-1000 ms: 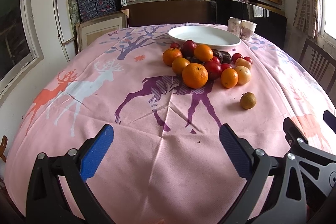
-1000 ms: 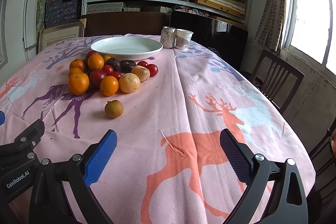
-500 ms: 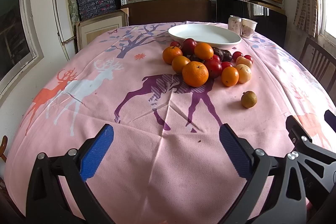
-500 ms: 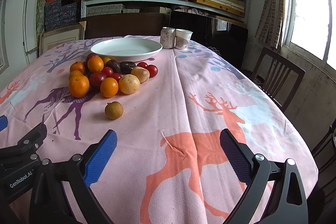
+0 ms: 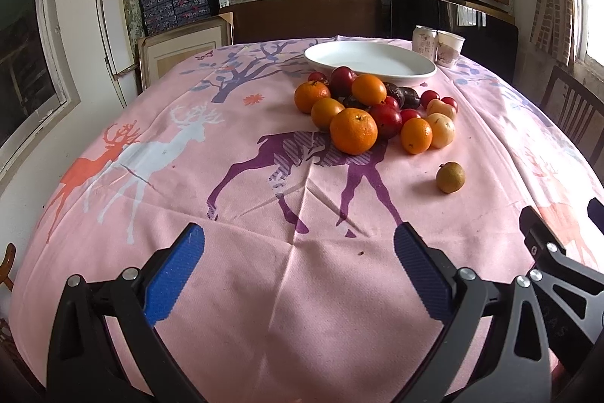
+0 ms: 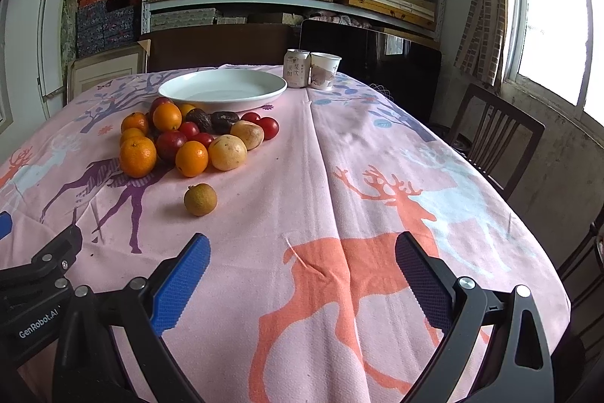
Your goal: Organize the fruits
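- Biggest thing first: the pink deer tablecloth [image 5: 158, 289] fills both views, and compared with a second ago it has barely shifted. I've only nudged both rigs forward a touch, so the fruit sits slightly closer in frame than it did.
- The white plate [image 5: 415, 72] is at the far side of the table, empty, same as before. My guess is that's where the fruit is meant to end up, so nothing is done yet.
- The fruit pile [image 5: 362, 112] is just in front of the plate, touching its near rim or very close to it: oranges, red ones, a couple of dark ones, pale yellowish ones at the right end. Nothing in it has moved.
- Left gripper [image 5: 298, 274] hangs low over the near edge of the cloth, fingers spread wide, nothing between them. Well apart from the pile.
- Right gripper [image 6: 302, 278] is the same deal, fingers wide apart and empty, pointing over the orange deer print.
- The can [image 6: 297, 68] and paper cup [image 6: 324, 70] stand side by side past the plate. Untouched.
- Smallest: the lone brownish fruit [image 6: 200, 199], on its own nearer to me than the pile. It's the closest target for the right gripper, so I reckon it goes first.
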Motion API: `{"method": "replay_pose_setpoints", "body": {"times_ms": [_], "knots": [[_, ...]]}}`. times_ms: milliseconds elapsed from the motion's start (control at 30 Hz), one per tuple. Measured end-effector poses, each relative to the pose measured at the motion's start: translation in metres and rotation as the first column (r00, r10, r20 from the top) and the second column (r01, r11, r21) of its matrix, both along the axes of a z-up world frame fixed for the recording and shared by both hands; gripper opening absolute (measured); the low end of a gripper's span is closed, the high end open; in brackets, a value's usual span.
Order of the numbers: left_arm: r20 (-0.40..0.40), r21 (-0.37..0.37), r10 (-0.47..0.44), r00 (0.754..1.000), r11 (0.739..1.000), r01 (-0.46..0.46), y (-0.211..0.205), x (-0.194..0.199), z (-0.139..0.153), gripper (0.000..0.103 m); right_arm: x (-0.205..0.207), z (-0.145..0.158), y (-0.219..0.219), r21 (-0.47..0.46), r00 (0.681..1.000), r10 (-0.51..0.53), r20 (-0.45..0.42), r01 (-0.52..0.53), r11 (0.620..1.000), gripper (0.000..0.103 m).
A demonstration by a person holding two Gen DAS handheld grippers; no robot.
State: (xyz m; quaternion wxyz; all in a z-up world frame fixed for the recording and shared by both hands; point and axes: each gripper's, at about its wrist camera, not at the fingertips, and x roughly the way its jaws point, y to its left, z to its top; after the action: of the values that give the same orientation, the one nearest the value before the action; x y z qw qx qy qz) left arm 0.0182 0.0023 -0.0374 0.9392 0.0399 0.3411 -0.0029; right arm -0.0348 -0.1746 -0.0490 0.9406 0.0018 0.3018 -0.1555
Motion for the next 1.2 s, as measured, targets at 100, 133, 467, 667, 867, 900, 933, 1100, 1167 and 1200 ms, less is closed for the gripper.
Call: {"method": "replay_pose_setpoints", "body": {"times_ms": [100,133,467,667,867,900,933,1100,1167,1200], "knots": [[0.026,0.009,-0.004,1.0,1.0,0.004,-0.0017,-0.0042,0.0029,0.099,-0.0004,0.0003,0.0008,-0.011,1.0,0.002,0.004,-0.002,1.0,0.099],[0.028,0.011,-0.01,1.0,1.0,0.009,-0.0026,-0.0047,0.0032,0.099,-0.0006,0.0005,0.001,-0.017,1.0,0.002,0.005,-0.002,1.0,0.099],[0.024,-0.001,-0.006,1.0,1.0,0.006,-0.001,-0.0043,0.0038,0.099,0.0008,0.0003,0.0028,-0.022,1.0,0.013,-0.004,-0.014,1.0,0.099],[0.025,-0.003,-0.005,1.0,1.0,0.005,-0.0003,-0.0041,0.0037,0.099,0.0012,0.0003,0.003,-0.026,1.0,0.017,-0.005,-0.018,1.0,0.099],[0.023,-0.001,-0.004,1.0,1.0,0.004,-0.0005,-0.0039,0.0034,0.099,0.0,0.0006,0.0035,-0.02,1.0,0.016,-0.004,-0.017,1.0,0.099],[0.021,0.0,-0.004,1.0,1.0,0.004,-0.0009,-0.0035,0.003,0.099,-0.0003,0.0007,0.0031,-0.017,1.0,0.016,-0.005,-0.016,1.0,0.099],[0.018,0.0,-0.005,1.0,1.0,0.005,-0.0012,-0.0032,0.0025,0.099,-0.0004,0.0006,0.0031,-0.015,1.0,0.017,-0.003,-0.017,1.0,0.099],[0.018,-0.003,-0.009,1.0,1.0,0.009,-0.0016,-0.0035,0.0021,0.099,-0.0003,0.0006,0.0022,-0.015,1.0,0.019,-0.009,-0.019,1.0,0.099],[0.017,-0.007,-0.014,1.0,1.0,0.014,-0.0012,-0.0034,0.0022,0.099,-0.0002,0.0007,0.0009,-0.01,1.0,0.019,-0.008,-0.019,1.0,0.099],[0.017,-0.007,-0.015,1.0,1.0,0.015,-0.0014,-0.0035,0.0026,0.099,-0.0005,0.0007,0.0006,-0.009,1.0,0.018,-0.007,-0.018,1.0,0.099]]}}
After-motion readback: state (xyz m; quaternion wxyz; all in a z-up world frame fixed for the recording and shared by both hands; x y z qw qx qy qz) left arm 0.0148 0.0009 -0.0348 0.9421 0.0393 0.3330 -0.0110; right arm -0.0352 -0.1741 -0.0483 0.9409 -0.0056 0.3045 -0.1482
